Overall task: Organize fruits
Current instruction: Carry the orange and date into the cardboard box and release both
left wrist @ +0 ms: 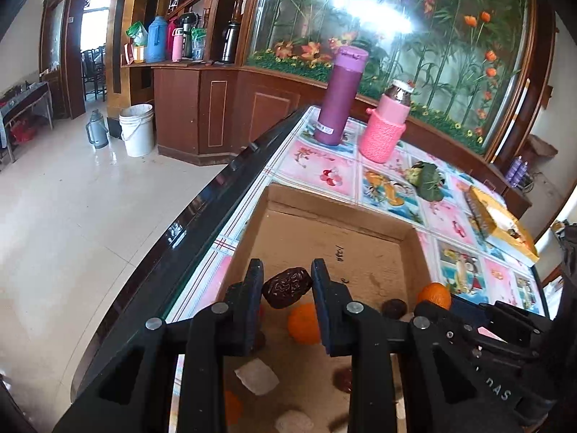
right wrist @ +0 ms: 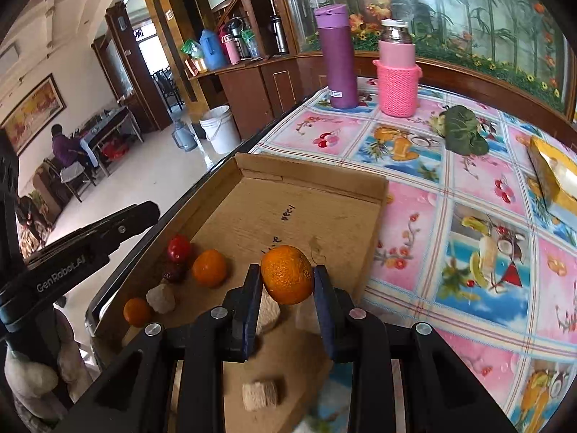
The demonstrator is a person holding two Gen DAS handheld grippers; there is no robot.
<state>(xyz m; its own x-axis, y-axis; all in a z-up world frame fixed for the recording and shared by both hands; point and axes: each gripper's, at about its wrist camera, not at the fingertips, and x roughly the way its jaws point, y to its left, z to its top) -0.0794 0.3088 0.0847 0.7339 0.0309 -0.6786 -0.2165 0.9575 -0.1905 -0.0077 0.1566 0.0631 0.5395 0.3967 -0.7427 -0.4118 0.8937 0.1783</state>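
My left gripper point(left wrist: 287, 281) is shut on a dark red date point(left wrist: 286, 287) and holds it above the cardboard tray point(left wrist: 324, 209). My right gripper point(right wrist: 287, 281) is shut on a small orange point(right wrist: 287, 275) over the same tray point(right wrist: 313, 176). In the right wrist view, the tray holds an orange point(right wrist: 209, 267), a smaller orange point(right wrist: 137, 311), a red cherry tomato point(right wrist: 179, 248), a dark date point(right wrist: 174, 272) and pale lumps point(right wrist: 161, 298). In the left wrist view, an orange point(left wrist: 304, 323) and dates point(left wrist: 394, 307) lie in the tray below.
A purple flask point(right wrist: 337, 57) and a pink knit-covered bottle point(right wrist: 397, 68) stand at the table's far end. A green leafy bundle point(right wrist: 463, 130) and a yellow box point(right wrist: 555, 176) lie at the right. The table edge point(left wrist: 202, 223) drops to the floor at the left.
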